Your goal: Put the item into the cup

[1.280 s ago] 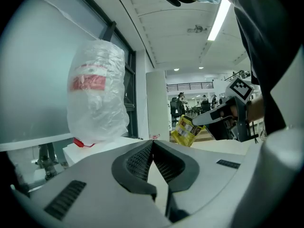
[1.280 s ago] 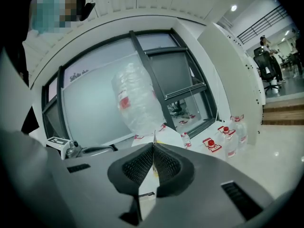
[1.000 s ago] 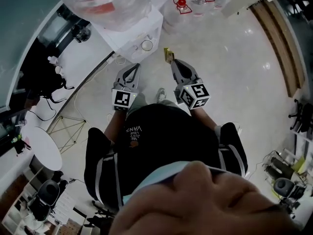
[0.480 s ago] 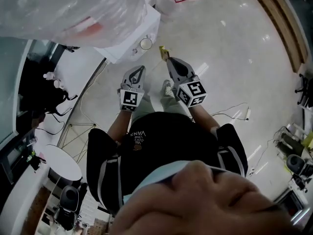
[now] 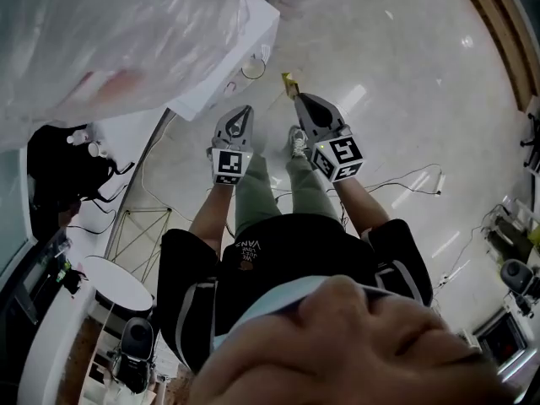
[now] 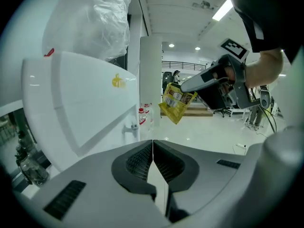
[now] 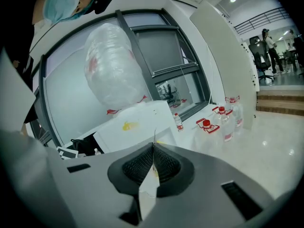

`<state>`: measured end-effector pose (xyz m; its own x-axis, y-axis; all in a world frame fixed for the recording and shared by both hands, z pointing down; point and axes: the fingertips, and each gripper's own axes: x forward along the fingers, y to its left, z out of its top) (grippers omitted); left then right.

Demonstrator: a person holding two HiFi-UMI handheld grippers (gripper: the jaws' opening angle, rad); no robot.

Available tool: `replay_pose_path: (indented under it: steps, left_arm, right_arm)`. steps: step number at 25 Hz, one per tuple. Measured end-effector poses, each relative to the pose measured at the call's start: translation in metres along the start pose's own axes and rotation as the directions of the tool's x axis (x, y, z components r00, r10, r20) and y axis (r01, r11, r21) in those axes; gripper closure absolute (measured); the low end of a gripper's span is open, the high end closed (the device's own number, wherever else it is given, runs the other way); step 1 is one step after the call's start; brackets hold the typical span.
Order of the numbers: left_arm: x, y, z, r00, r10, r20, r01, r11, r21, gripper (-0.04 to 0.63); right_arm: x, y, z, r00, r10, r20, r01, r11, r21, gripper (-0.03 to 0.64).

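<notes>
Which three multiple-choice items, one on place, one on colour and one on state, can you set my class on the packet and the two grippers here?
1. Where is the packet?
A on the floor
B between the fingers of the right gripper
C in the cup

2. What colour is the packet?
A yellow
B blue
C green

3. How do the fingers of the left gripper stand?
A wide apart
B shut on a bottle
C shut together, nothing between them

Answers:
1 B: the left gripper view shows it pinched at that gripper's tip.
2 A: its wrapper is mainly yellow.
3 C: the fingers meet along one line in the left gripper view.
</notes>
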<state>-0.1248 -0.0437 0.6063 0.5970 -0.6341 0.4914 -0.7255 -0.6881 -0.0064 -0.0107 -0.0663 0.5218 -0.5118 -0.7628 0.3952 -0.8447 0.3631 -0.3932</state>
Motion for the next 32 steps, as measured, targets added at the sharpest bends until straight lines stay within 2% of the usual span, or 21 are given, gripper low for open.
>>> replay_pose_path:
  steps: [13,22,32]
  left_arm:
    - [0.057,0.016,-0.059,0.999,0.035,-0.035,-0.036,0.999,-0.02,0.574]
    - [0.086,0.027,-0.091,0.997,0.057,-0.049,-0.06,0.997,-0.048,0.573]
    - [0.112,0.037,-0.122,0.989,0.057,-0.135,-0.062,0.997,-0.035,0.562]
  right_arm:
    - [0.053,-0.031,-0.05,0.999,0.045,-0.02,-0.045,0.999,-0.02,0.575]
    - [0.088,-0.034,-0.073,0.997,0.073,-0.017,-0.074,0.997,-0.033,0.575]
    - [0.129,-0.042,-0.092,0.994,0.103,-0.033,-0.105,0.993,-0.05,0.575]
